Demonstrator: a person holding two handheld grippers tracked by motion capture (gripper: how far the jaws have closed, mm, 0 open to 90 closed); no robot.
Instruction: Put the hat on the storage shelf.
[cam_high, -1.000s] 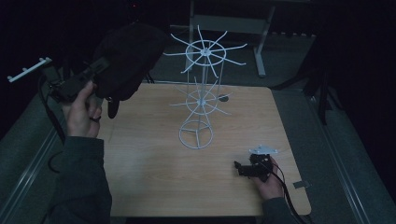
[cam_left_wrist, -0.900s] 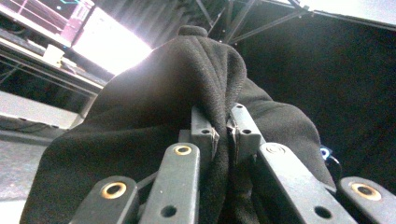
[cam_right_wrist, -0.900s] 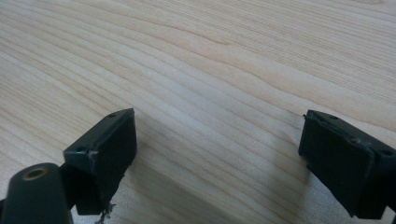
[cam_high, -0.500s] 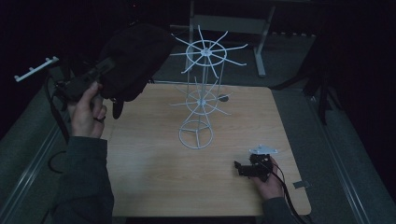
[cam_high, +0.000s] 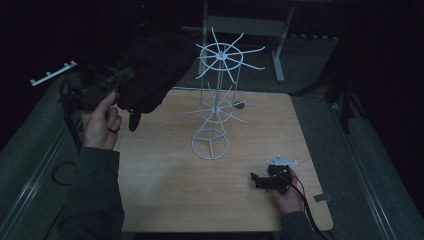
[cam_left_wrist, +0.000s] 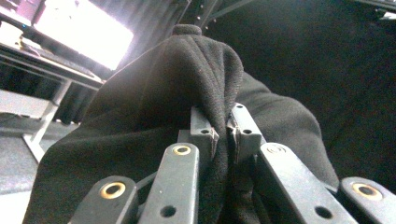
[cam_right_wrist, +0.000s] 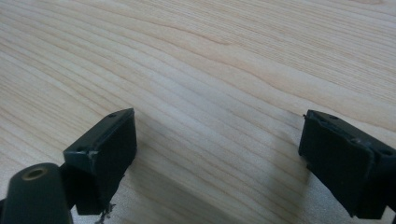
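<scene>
Where jaws clamp, black cloth (cam_left_wrist: 154, 116) fold hidden.

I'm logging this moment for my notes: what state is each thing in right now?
Left tool: shut on the black hat, raised off the table.
Black hat: held in the air by a fold, hanging beside the rack's top spokes.
White wire rack: upright on the table, its arms bare.
Right tool: open, low over the wood, holding nothing.
Table: wooden, bearing the rack.
</scene>
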